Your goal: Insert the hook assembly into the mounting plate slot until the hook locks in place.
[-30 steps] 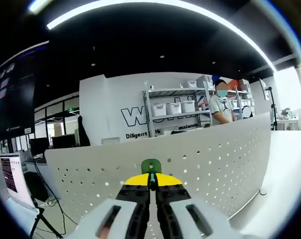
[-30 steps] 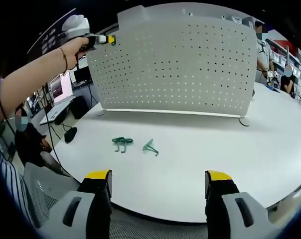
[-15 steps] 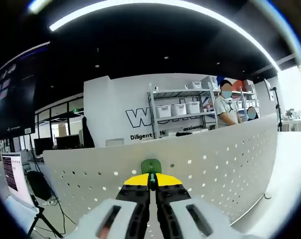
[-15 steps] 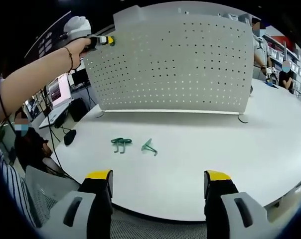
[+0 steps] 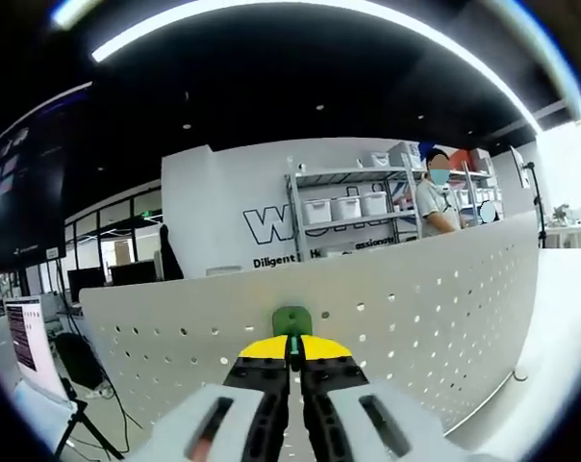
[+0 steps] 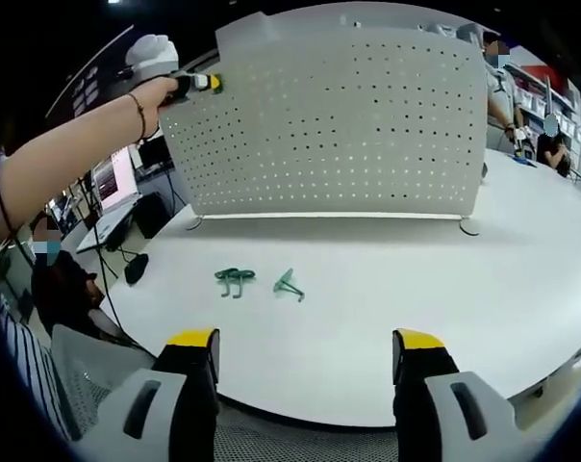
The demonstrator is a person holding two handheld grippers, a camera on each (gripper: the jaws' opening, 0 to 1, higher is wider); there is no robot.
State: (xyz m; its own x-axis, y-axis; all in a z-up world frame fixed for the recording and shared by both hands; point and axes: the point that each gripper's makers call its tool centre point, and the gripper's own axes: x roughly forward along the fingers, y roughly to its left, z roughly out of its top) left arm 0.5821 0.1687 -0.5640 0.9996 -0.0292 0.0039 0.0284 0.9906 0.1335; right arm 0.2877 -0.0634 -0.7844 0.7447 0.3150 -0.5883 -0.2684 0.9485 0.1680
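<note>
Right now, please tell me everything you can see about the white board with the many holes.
The perforated board is a white panel, seemingly thin metal or plastic, with regular rows of small round holes. It stands upright on the white table on small feet at its lower corners. The left gripper, shut on a green hook, is at its upper left corner. Two more green hooks lie on the table in front, apart from it.

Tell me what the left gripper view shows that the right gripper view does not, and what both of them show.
The left gripper view shows a green hook pinched between shut fingers at the pegboard's top edge, and a wall with lettering behind.

The right gripper view shows two green hooks lying on the white table, and its own fingers wide apart.

Both show the white perforated pegboard and the left gripper.
</note>
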